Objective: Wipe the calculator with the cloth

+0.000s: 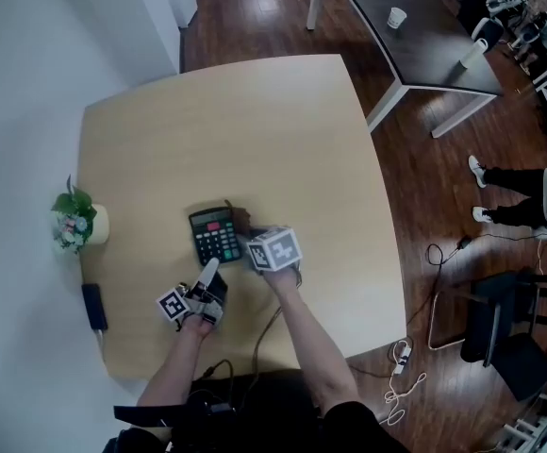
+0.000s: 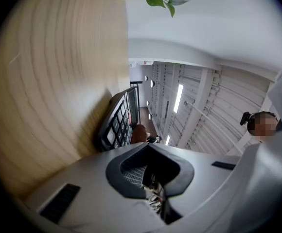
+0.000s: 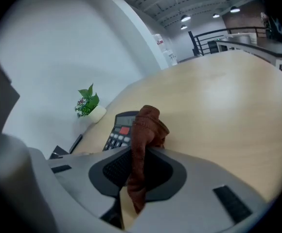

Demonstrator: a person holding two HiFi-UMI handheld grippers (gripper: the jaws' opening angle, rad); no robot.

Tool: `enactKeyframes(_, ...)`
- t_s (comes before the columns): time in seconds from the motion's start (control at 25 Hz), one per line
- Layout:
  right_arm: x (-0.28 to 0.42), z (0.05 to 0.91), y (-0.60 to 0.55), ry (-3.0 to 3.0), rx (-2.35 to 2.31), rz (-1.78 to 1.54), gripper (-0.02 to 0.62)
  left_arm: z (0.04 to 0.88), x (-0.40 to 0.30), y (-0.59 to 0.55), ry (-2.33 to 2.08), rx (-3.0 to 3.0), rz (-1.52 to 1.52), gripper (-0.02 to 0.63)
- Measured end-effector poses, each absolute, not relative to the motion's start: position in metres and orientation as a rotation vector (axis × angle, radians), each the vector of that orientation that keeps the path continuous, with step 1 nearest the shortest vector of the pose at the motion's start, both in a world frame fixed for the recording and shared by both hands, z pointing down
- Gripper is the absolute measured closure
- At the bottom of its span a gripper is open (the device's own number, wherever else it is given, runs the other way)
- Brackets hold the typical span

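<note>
A black calculator with a red key lies flat on the light wood table. Its near end shows in the left gripper view as well, calculator. My right gripper is shut on a brown cloth, which hangs bunched at the calculator's right edge. In the right gripper view the cloth sticks up from between the jaws of the right gripper, partly hiding the calculator. My left gripper is shut with nothing in it, just below the calculator's near end; left gripper.
A small potted plant stands at the table's left edge, with a flat black object nearer me. A dark table with two cups, a chair, floor cables and a person's legs lie to the right.
</note>
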State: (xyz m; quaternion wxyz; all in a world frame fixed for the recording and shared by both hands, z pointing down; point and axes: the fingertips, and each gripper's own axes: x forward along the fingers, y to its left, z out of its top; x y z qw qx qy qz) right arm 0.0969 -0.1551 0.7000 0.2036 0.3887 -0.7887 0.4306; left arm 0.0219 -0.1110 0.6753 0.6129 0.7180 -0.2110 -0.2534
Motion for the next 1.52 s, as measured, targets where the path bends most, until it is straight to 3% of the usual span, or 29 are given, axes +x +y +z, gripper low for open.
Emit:
enactKeyframes(0.28,0.09,0.699,-0.08,-2.171,1.037,1.431,0.529,0.674,0.024,-0.109,-0.481,1.657,-0.588,0.604)
enactKeyframes(0.56,0.13,0.66,-0.215,-2.293,1.345,1.101,0.528,0.674,0.022,-0.111,-0.489,1.647,-0.605,0.604)
enactKeyframes(1.04,0.084,0.696,-0.105,-2.198,1.335,1.713,0.528,0.675,0.021,-0.114,-0.502,1.647,-0.607,0.603)
enactKeyframes(1.28,0.046,0.687,-0.014,-2.164,1.072,2.002,0.529,0.673,0.027,-0.111,-0.506,1.648,-0.61,0.603)
enactKeyframes(1.36,0.06,0.676,-0.026,-2.221,1.085,1.895,0.529,0.671,0.022,-0.112,-0.537,1.642,-0.639,0.601)
enactKeyframes(1.52,0.123,0.648,-0.145,-2.359,1.249,1.213,0.529,0.67,-0.005,-0.107,-0.702,1.589,-0.764,0.604)
